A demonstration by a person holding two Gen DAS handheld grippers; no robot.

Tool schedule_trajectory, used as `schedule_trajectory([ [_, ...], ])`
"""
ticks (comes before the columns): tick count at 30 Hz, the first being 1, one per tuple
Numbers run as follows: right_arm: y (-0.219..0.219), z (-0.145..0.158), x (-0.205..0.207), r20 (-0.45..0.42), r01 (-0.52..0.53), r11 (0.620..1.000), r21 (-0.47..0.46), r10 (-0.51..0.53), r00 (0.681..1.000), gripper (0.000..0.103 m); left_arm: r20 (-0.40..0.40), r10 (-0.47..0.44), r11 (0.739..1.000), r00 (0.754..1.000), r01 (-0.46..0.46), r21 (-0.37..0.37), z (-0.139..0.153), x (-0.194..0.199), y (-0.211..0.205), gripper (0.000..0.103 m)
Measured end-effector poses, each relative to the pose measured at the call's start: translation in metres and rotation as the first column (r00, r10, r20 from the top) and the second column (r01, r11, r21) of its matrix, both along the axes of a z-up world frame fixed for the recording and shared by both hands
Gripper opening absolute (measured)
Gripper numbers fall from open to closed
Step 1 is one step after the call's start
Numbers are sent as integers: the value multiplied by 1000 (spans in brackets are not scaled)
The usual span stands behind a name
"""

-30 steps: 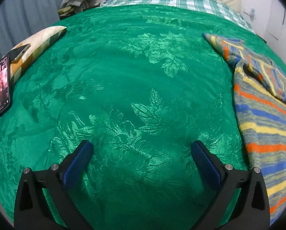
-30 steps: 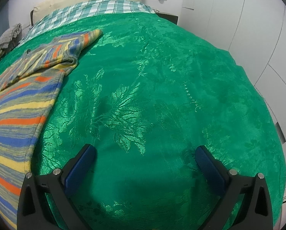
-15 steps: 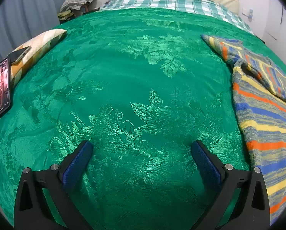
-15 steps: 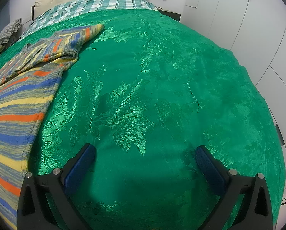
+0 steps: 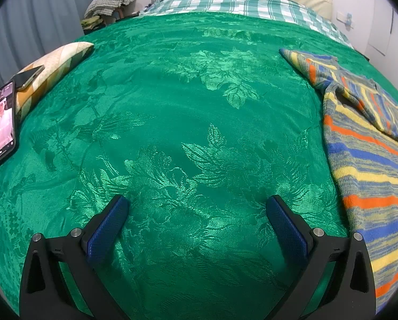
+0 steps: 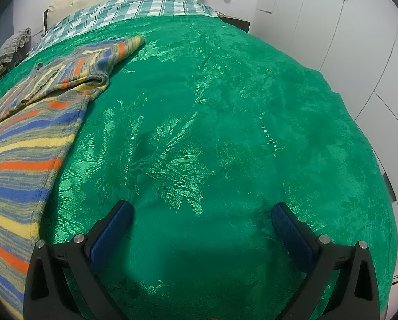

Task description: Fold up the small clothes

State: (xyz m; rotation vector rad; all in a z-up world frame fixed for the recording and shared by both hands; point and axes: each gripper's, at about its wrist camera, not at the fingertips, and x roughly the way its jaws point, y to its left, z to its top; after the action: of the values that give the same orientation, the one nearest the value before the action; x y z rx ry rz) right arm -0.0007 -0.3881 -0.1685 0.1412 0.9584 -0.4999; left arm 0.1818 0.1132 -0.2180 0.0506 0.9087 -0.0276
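Above green bedspread [image 5: 199, 112], both tools [image 5: 197, 208] [image 6: 203, 209] wide apart, empty.

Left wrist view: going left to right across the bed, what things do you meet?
Phone with lit screen → patterned cushion with a second phone on it → bare green bedspread → striped knit garment at the right edge.

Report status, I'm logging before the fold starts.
Left gripper open, empty. Right gripper open, empty. Striped sweater flat on green bedspread, ungrasped. Nothing in the way.
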Motion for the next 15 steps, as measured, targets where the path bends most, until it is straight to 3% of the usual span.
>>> schedule_trajectory([
  [15,0,-1,0,3,2,1000,-6,-2,1000,103,1,0,1000,1000,0,-1,0,0,0,103],
])
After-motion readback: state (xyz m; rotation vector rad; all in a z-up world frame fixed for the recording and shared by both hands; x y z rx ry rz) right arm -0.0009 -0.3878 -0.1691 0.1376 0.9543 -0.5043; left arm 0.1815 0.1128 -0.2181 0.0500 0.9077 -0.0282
